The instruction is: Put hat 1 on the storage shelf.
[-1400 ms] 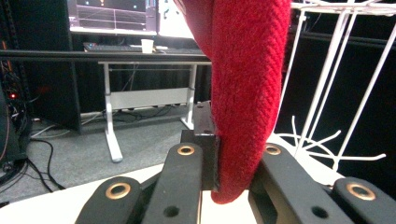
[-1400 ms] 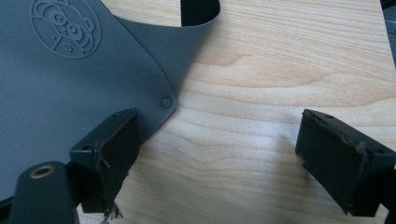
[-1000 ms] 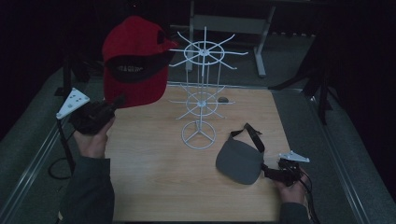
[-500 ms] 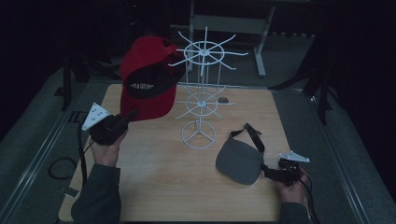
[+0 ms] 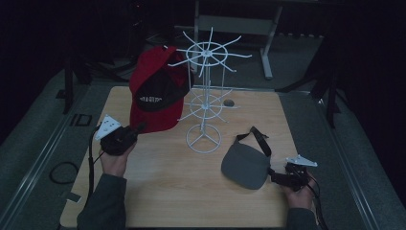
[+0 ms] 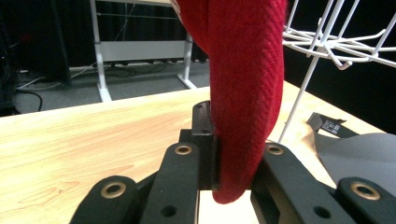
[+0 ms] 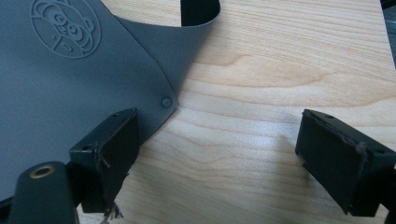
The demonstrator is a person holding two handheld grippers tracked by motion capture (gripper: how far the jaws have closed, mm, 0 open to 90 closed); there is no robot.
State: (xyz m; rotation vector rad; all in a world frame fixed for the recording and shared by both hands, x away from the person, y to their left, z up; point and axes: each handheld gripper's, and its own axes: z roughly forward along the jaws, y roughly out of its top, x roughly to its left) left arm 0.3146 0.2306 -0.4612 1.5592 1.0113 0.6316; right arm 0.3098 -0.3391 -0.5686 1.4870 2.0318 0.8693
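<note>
Jaws of the left gripper (image 6: 224,172) are pressed onto the brim of the red cap (image 5: 155,93), pinching the red fabric between them, as the left gripper view shows. Jaws of the right gripper (image 7: 233,158) stand spread wide, with bare wood between them; one jaw sits at the edge of the grey pouch (image 7: 70,70) without clamping it.

Location of items: in the high view the left gripper (image 5: 130,135) holds the cap raised above the left part of the wooden table (image 5: 158,191), the cap's crown close beside the upper arms of the white wire display rack (image 5: 205,91), which stands at the table's middle. Whether the cap touches an arm cannot be told. The grey pouch (image 5: 245,165), with its black strap (image 5: 258,139), lies flat on the right near part of the table, just left of the right gripper (image 5: 277,176).

Assessment: the step in hand appears to be hanging the cap on the rack. The next move calls for carrying the cap rightward and up so that its opening or back strap passes over a hook tip, then lowering it until the arm bears the weight, and only then parting the jaws. The light rack may tip or spin if pushed sideways.
</note>
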